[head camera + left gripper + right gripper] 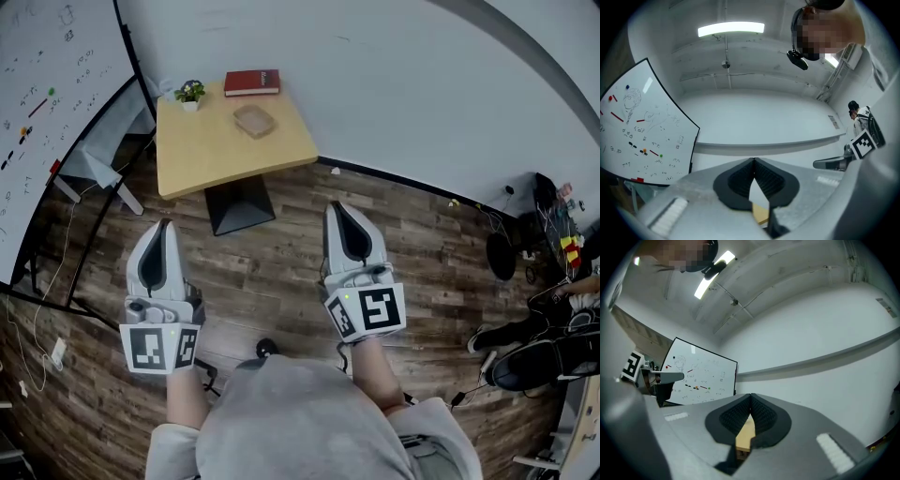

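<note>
Standing short of the things, the person carries both tools low over the wooden floor (281,253), so this reads as an approach with nothing picked up. Far to the left of the left hand-held gripper (164,227) leans a whiteboard (47,122). That hand-held gripper has its jaws together, tips meeting and nothing between them. Its own view shows only wall and a sliver of tan through the gap below the tips.

Ahead of it and a little to its right stands the yellow surface (202,159), well apart from both tools. On it, going rightward from that hand-held gripper:
- a small potted plant (190,93) at the far left corner
- a red book (251,82) along the far edge
- a tan rounded object (254,121) on the near side of the book and apart from it, the closest of the three to either tool

The right hand-held gripper (339,208) is likewise closed and empty, with the surface ahead and to its left.

My judgement is that reaching the tan object calls for moving closer, bringing a tool over it and parting the jaws before closing in. Which tool suits it better I cannot tell from here
</note>
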`<move>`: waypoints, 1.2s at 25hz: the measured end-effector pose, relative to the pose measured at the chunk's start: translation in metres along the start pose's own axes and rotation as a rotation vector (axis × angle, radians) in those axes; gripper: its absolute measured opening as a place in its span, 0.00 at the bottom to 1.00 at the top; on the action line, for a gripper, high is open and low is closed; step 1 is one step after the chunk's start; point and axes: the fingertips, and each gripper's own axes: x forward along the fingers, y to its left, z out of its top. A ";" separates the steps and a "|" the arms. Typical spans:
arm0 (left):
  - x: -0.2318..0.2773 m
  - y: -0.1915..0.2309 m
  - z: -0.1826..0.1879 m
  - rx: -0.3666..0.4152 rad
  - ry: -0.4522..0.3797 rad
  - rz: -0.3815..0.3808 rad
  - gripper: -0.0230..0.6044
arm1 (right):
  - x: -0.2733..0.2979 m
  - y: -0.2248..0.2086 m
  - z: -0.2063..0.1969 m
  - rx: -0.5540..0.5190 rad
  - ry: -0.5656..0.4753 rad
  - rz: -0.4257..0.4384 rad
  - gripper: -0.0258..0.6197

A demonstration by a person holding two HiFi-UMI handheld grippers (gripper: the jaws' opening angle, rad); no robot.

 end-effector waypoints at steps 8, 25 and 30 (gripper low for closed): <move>0.018 0.017 -0.016 -0.020 0.017 -0.033 0.04 | 0.019 0.006 -0.014 -0.023 0.035 -0.014 0.04; 0.096 0.045 -0.052 -0.081 0.026 -0.056 0.04 | 0.103 -0.030 -0.033 -0.023 0.036 -0.026 0.04; 0.138 0.062 -0.059 -0.060 0.017 -0.031 0.04 | 0.147 -0.048 -0.033 -0.033 0.030 -0.012 0.04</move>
